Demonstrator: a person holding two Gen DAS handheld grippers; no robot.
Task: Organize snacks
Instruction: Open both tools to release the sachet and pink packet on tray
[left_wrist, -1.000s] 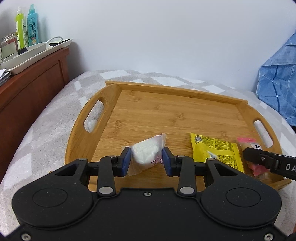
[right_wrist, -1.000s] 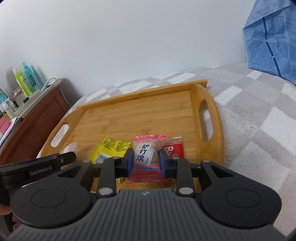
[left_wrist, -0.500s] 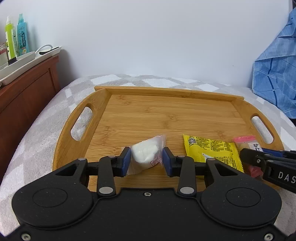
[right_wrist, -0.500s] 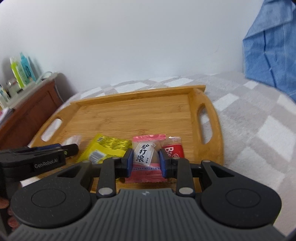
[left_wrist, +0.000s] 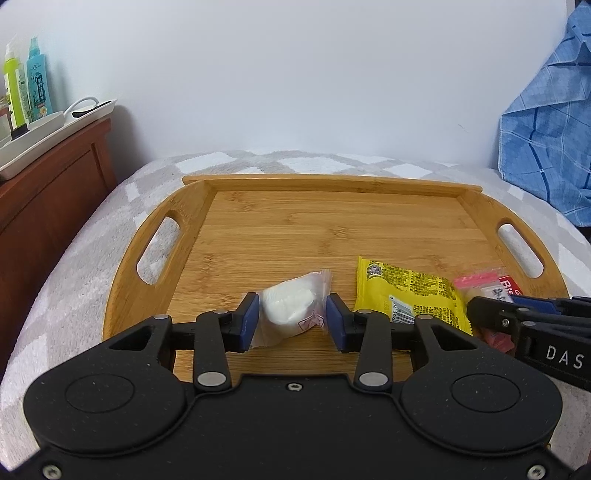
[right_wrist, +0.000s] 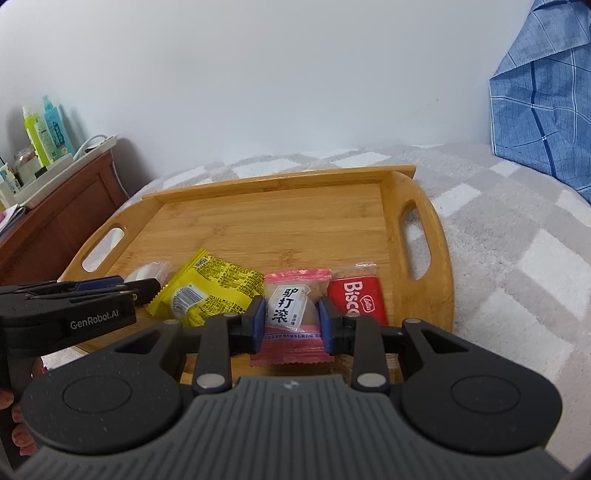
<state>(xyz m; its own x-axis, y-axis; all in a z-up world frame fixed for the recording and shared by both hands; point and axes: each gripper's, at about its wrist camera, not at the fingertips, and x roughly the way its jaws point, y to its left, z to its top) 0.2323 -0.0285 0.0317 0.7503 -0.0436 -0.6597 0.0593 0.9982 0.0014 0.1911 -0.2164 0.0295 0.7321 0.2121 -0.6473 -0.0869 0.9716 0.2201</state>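
Observation:
A bamboo tray (left_wrist: 332, 214) (right_wrist: 280, 221) lies on the bed. My left gripper (left_wrist: 291, 321) is shut on a clear packet with a white snack (left_wrist: 291, 306) low over the tray's front. My right gripper (right_wrist: 291, 321) is shut on a pink packet (right_wrist: 291, 306) with Chinese print. A yellow packet (left_wrist: 410, 291) (right_wrist: 210, 288) lies between them on the tray. A red Biscoff packet (right_wrist: 356, 299) lies right of the pink one. The left gripper (right_wrist: 122, 286) shows in the right wrist view, and the right gripper (left_wrist: 517, 314) shows in the left wrist view.
A grey and white checked blanket (right_wrist: 517, 258) covers the bed. A wooden cabinet (left_wrist: 48, 192) stands at the left with a white tray (left_wrist: 44, 125) and bottles (left_wrist: 26, 85). Blue checked cloth (left_wrist: 546, 140) hangs at the right. A white wall is behind.
Both grippers have kept their hold on their packets. Both views have tilted and shifted slightly over the tray, so that the cabinet at the left looks farther off.

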